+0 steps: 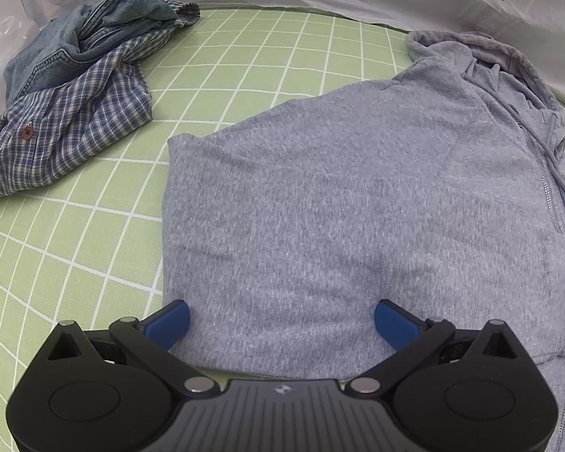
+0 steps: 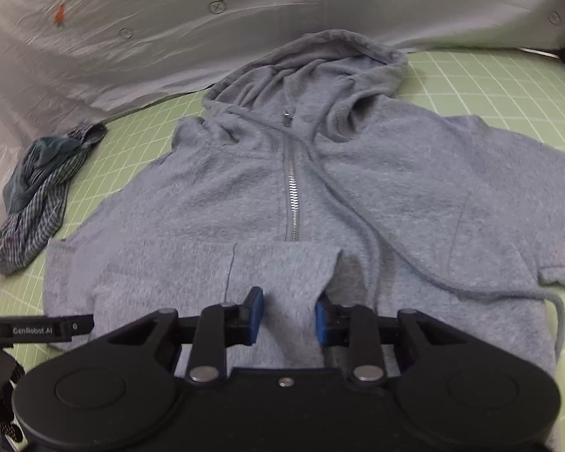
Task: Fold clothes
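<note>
Left gripper point(image 1: 281, 322): blue fingers spread wide, low over the near hem of the hoodie, gripping nothing.
Right gripper point(image 2: 289, 314): fingers part-way closed with a raised fold of grey cloth between them; whether they pinch it or only flank it, I cannot tell.
Grey zip hoodie point(image 2: 245, 196): face up on the green grid mat point(image 1: 75, 233), hood point(image 2: 309, 67) at the far side, zipper point(image 2: 292, 192) closed, drawstring point(image 2: 414, 260) trailing to the near right.
Fold state: a flap of grey fabric, likely the left sleeve, lies across the lower front; the right sleeve point(image 2: 538, 196) is spread out sideways.
Step in hand (judged): side folds, one side turned in, the other open.
Next move calls for: a sure hold on the cloth edge, and cloth kept flat to avoid bunching.
Plaid shirt with denim garment point(image 1: 71, 105): crumpled heap, far left, apart from the hoodie.
Left view only: heap's button and weave.
Right view only: hood, full zipper, drawstring, right sleeve.
</note>
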Demonstrator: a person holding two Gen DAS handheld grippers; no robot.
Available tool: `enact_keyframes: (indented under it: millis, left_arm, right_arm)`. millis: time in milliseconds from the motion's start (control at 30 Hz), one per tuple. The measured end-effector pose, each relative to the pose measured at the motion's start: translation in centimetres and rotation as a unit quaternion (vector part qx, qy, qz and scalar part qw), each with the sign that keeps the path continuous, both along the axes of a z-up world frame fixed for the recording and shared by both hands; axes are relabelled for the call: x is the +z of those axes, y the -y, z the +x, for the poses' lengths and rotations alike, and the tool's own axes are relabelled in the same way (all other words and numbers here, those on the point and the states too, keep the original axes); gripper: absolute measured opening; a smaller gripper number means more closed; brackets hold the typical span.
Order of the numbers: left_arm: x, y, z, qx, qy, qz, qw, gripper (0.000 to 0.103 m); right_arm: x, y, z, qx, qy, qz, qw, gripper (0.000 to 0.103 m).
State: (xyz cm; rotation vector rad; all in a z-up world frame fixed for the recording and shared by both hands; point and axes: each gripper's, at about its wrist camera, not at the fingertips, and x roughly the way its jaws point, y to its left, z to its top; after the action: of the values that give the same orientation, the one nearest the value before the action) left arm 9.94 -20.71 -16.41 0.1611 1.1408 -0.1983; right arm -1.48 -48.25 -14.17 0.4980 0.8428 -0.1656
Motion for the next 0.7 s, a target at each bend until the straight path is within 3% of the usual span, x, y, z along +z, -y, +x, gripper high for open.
enact_keyframes:
  millis: [67,167,300,500,700]
  left_arm:
    - [0.0,0.1,0.2,-0.003,-0.001,0.001,1.0,0.103]
    - [0.4,0.2,0.4,-0.004,0.001,0.002,1.0,0.103]
    - [1.9,0.9,0.8,-0.016,0.026,-0.007,0.9995,0.103]
    - [3.8,3.2,1.5,-0.047,0.061,-0.022,0.9968,0.103]
    - [4.1,5.6,1.6,-0.079,0.076,-0.016,0.9938,0.103]
  right_arm:
    - [0.5,0.0,0.0,0.007,0.009,0.003,1.0,0.006]
    - [1.2,0.1,0.0,0.017,0.023,0.008,1.0,0.006]
    - [4.5,1.1,-0.3,0.003,0.081,0.008,0.997,0.006]
    - [7.8,5.3,-1.1,-0.076,0.146,0.031,0.986,0.006]
    - [8.9,9.5,-2.4,-0.142,0.161,0.005,0.977,0.006]
